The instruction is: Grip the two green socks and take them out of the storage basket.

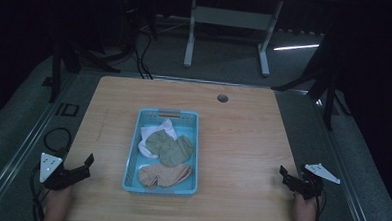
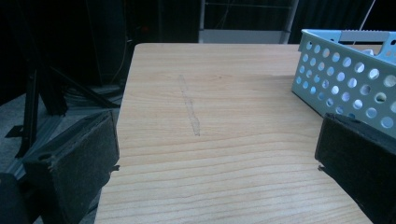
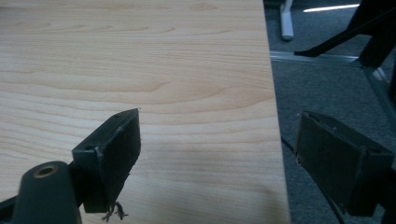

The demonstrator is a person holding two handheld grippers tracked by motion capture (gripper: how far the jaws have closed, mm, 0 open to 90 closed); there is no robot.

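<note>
A light blue perforated basket (image 1: 134,153) stands in the middle of the wooden table (image 1: 242,142). Inside it lie a white sock (image 1: 155,131), a green sock (image 1: 170,147) and a tan sock (image 1: 163,175). My left gripper (image 1: 87,162) rests at the table's near left corner, open, with nothing between its jaws. In the left gripper view the basket (image 2: 345,79) stands to the right of the open left gripper (image 2: 217,149). My right gripper (image 1: 283,173) sits at the table's near right edge, open and empty. In the right gripper view the right gripper (image 3: 217,149) straddles the table's right edge.
A round cable hole (image 1: 222,98) sits near the table's far edge. A white desk frame (image 1: 228,22) stands behind the table. Dark tripod legs (image 1: 325,91) rise at the right and left. Grey carpet floor (image 3: 336,93) lies beyond the table's right edge.
</note>
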